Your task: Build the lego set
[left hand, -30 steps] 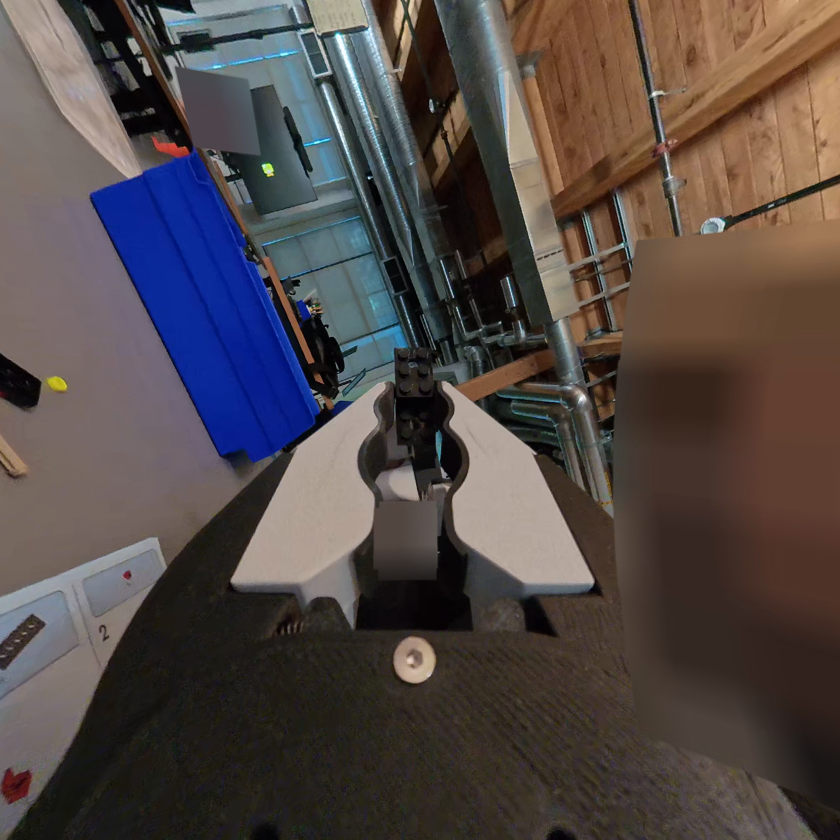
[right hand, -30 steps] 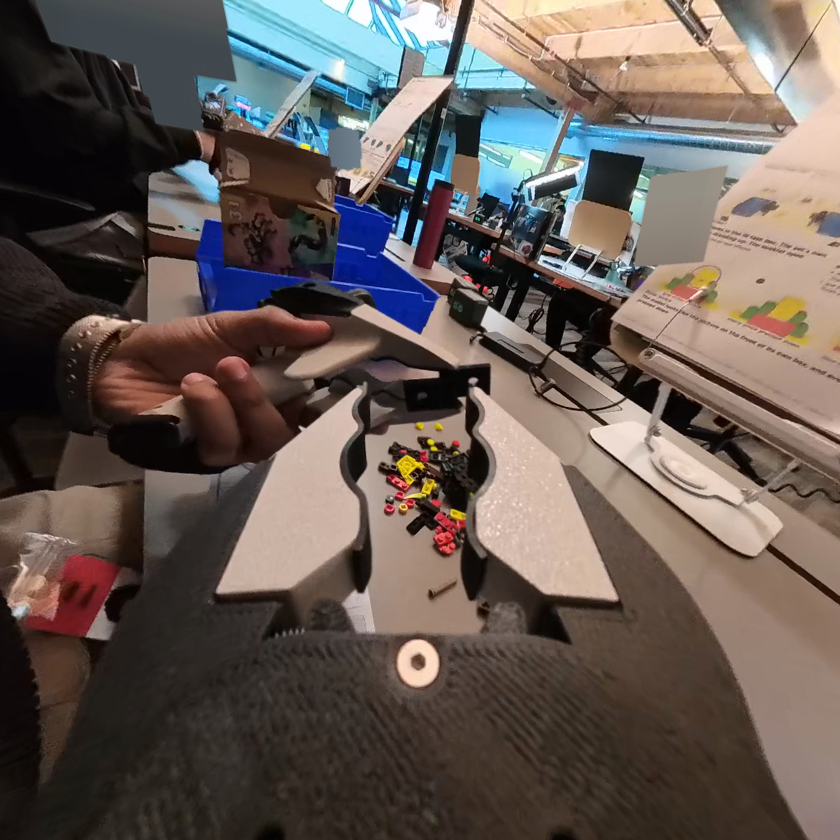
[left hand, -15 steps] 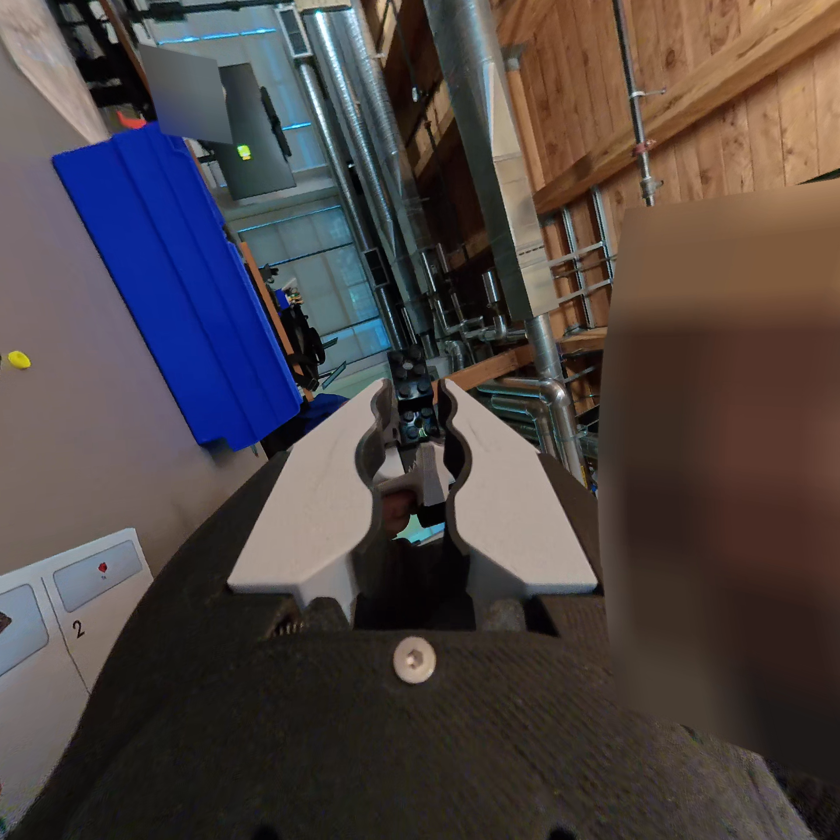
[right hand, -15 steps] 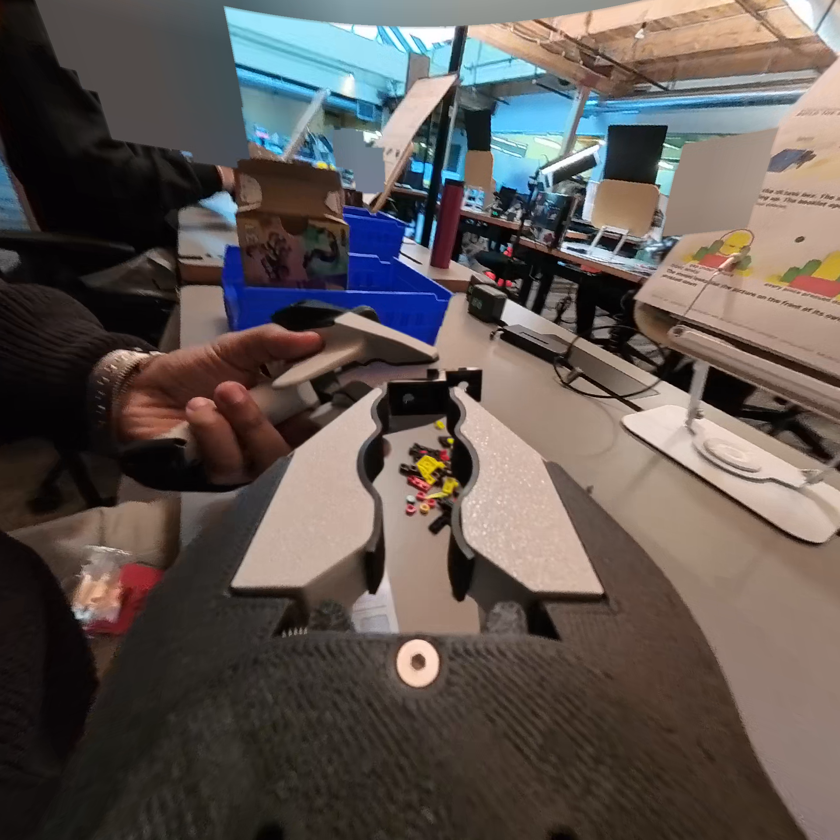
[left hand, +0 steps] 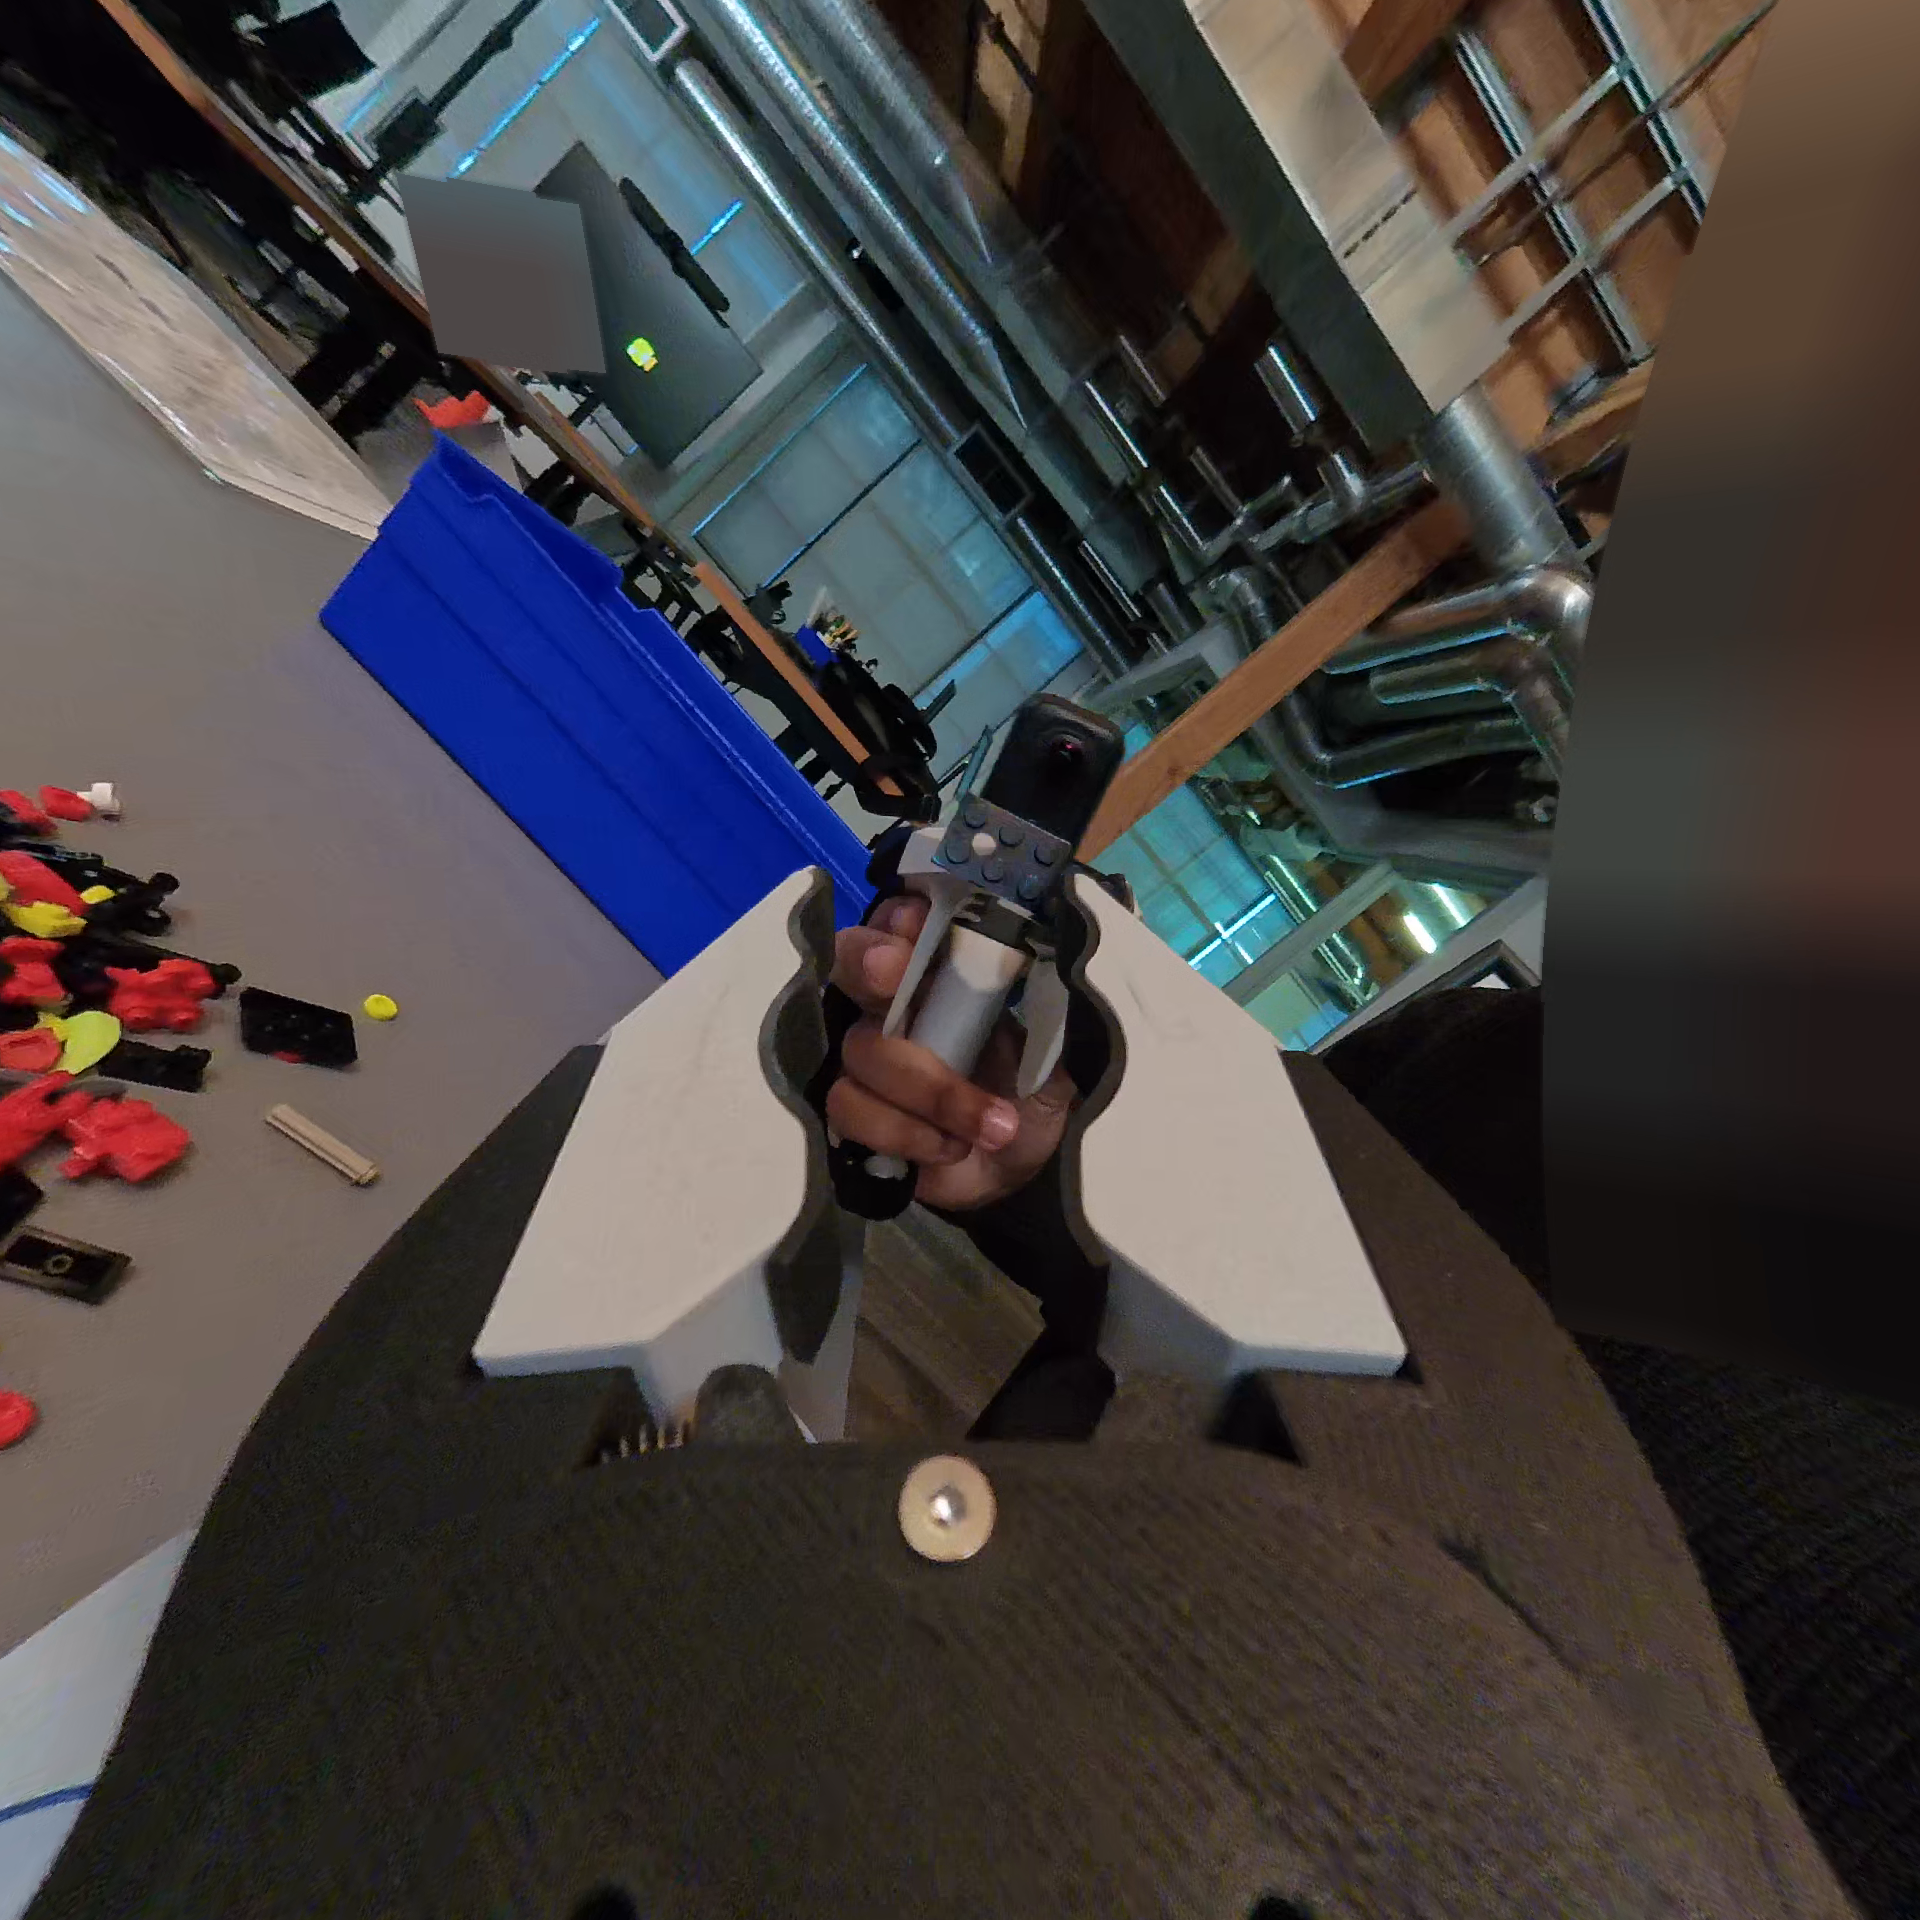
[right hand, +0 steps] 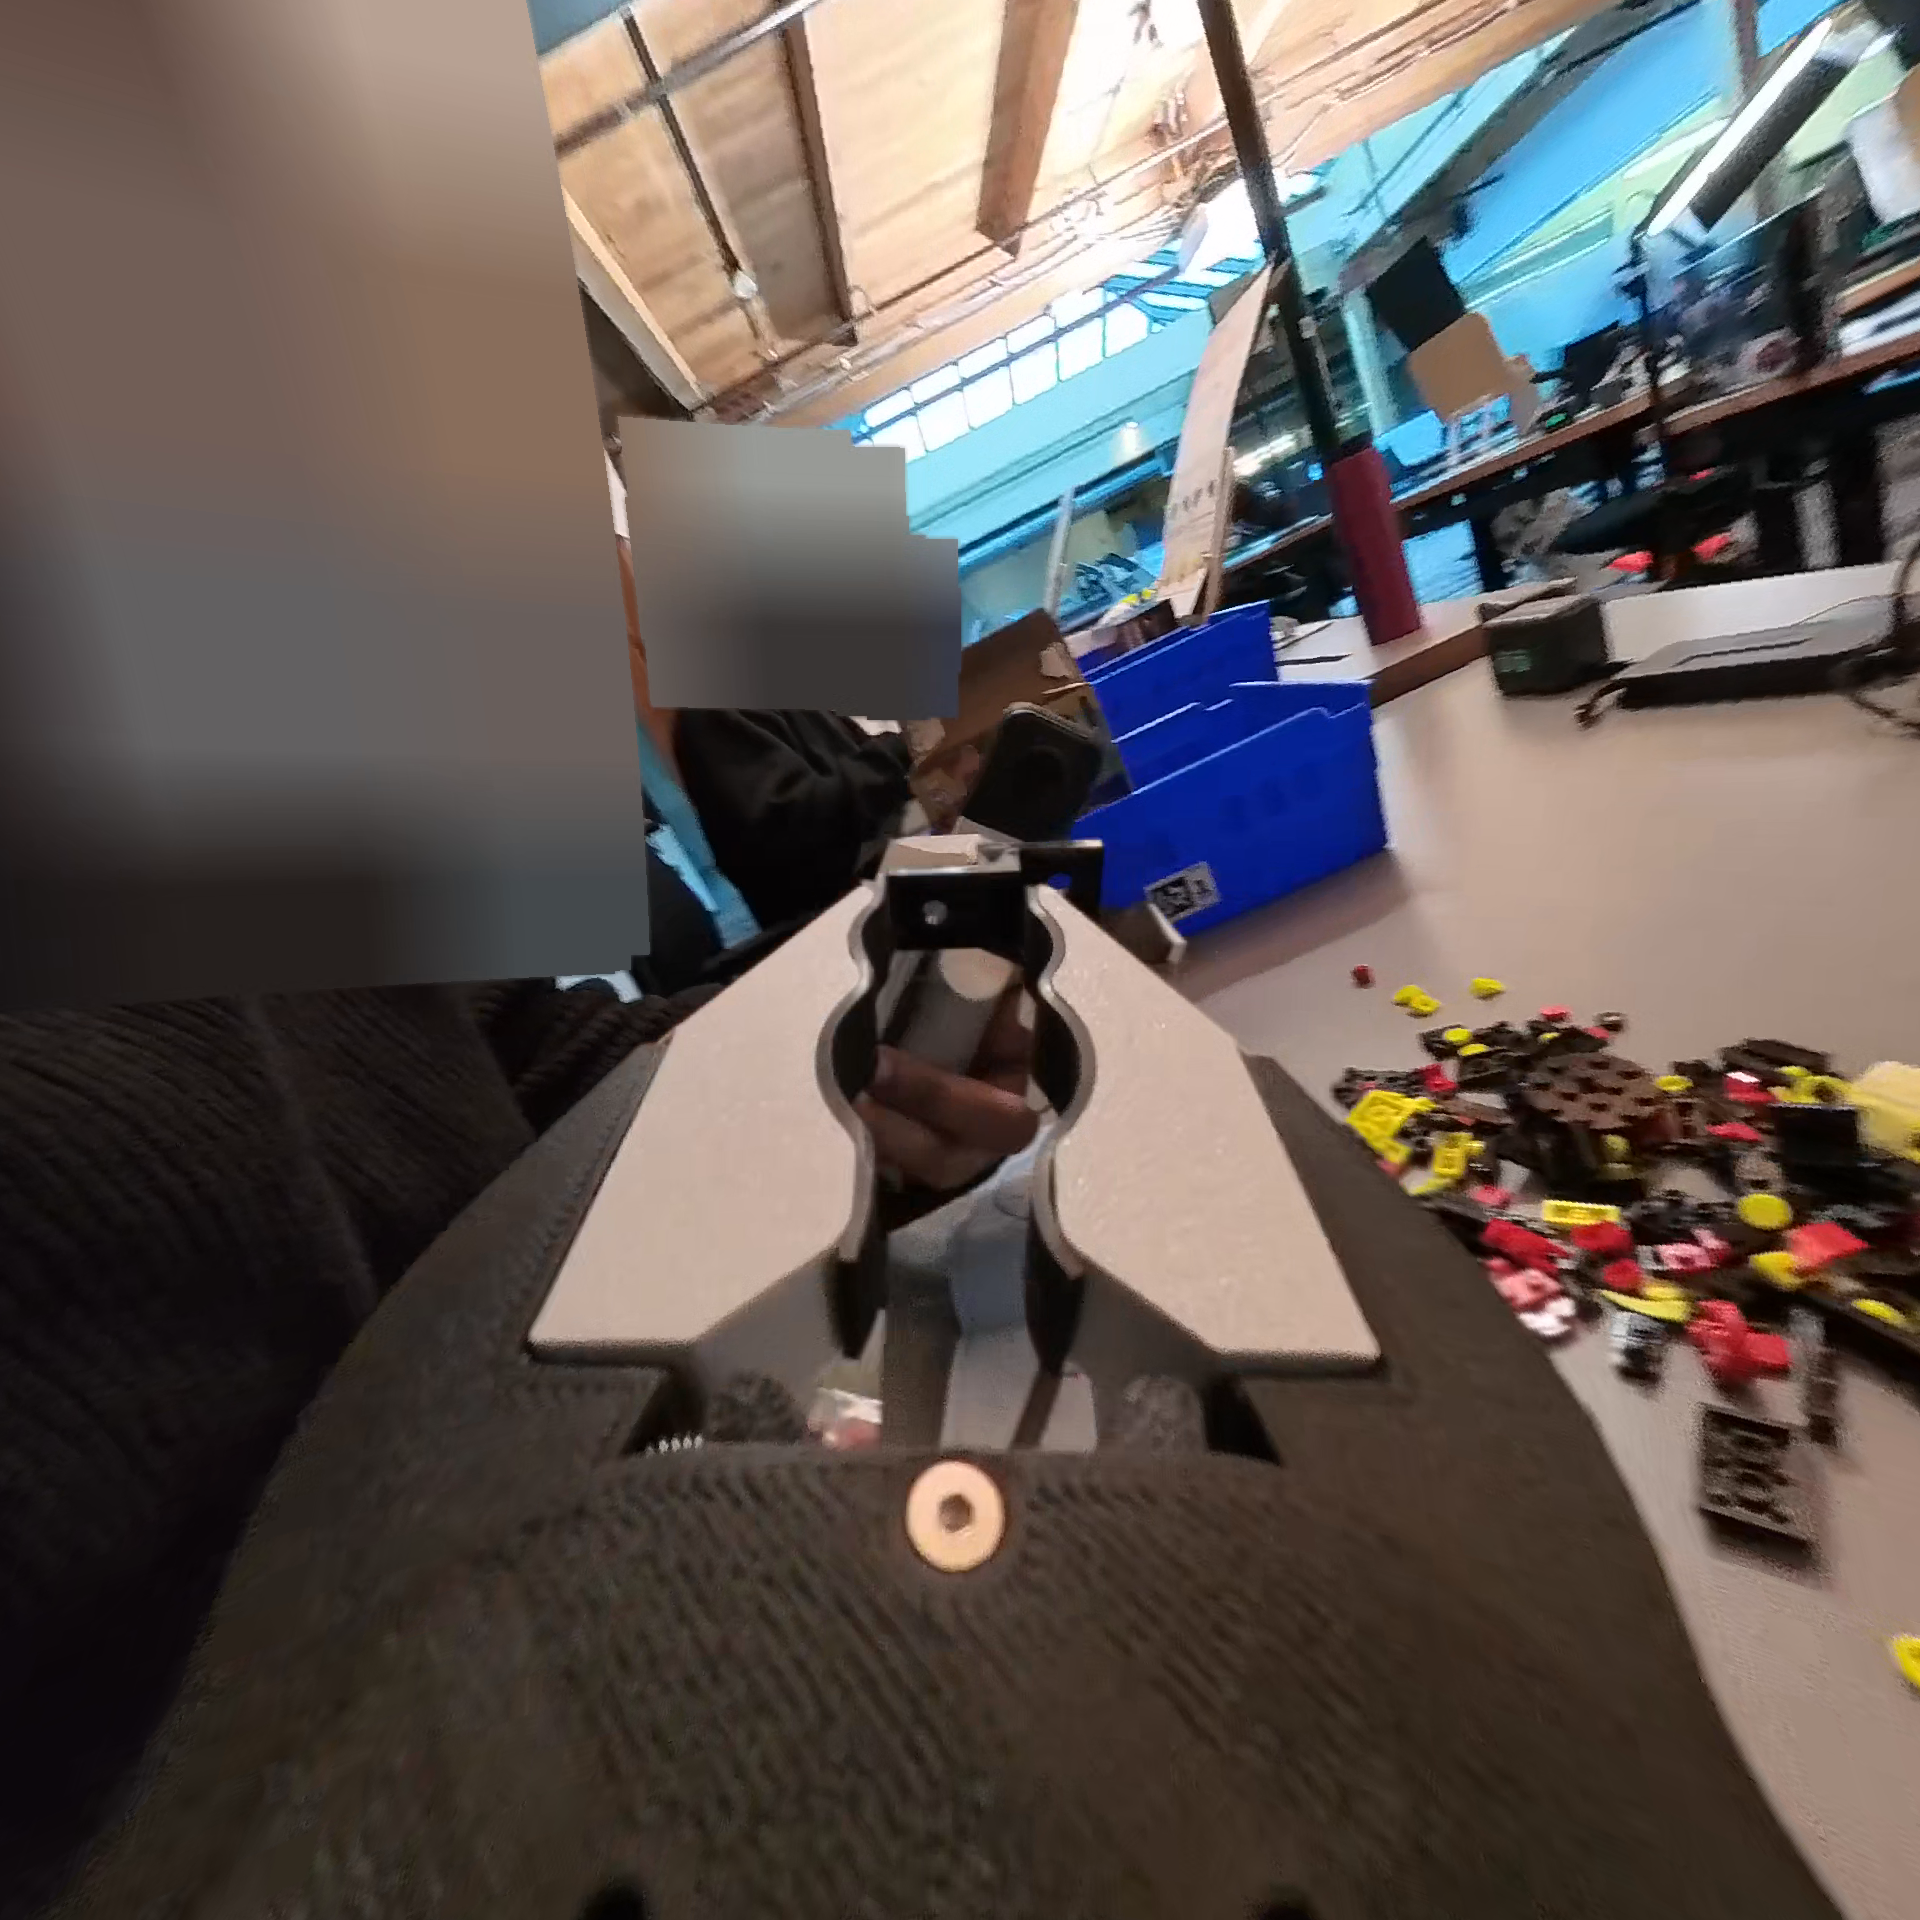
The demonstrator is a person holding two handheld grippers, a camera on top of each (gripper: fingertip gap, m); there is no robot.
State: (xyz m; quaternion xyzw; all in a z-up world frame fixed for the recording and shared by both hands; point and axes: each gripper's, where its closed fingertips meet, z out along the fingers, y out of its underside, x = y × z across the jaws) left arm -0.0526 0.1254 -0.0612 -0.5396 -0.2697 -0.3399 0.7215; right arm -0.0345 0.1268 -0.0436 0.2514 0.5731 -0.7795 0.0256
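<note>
My two grippers face each other tip to tip above the table edge. My right gripper (right hand: 961, 904) is shut on a small black lego plate (right hand: 951, 914). In the left wrist view the same studded plate (left hand: 1003, 857) sits at the tips of the right gripper, which a hand (left hand: 914, 1101) holds. My left gripper (left hand: 945, 904) is open, its fingers on either side of the right gripper's tip, not pinching the plate. The left gripper's camera (right hand: 1039, 779) shows behind the plate. A pile of loose red, yellow and black lego pieces (right hand: 1610, 1174) lies on the grey table (right hand: 1662, 831); it also shows in the left wrist view (left hand: 83, 997).
Blue bins (right hand: 1247, 821) stand at the back of the table, one also in the left wrist view (left hand: 582, 707). A person in black sits behind them (right hand: 790, 800). A dark red bottle (right hand: 1371, 551) stands farther back. A white sheet (left hand: 62, 1704) lies at the near edge. The tips of both grippers are at nearly the same place.
The left gripper, earlier shut on the black piece, has opened. The right gripper has closed on that piece. Both have swung to face each other.
</note>
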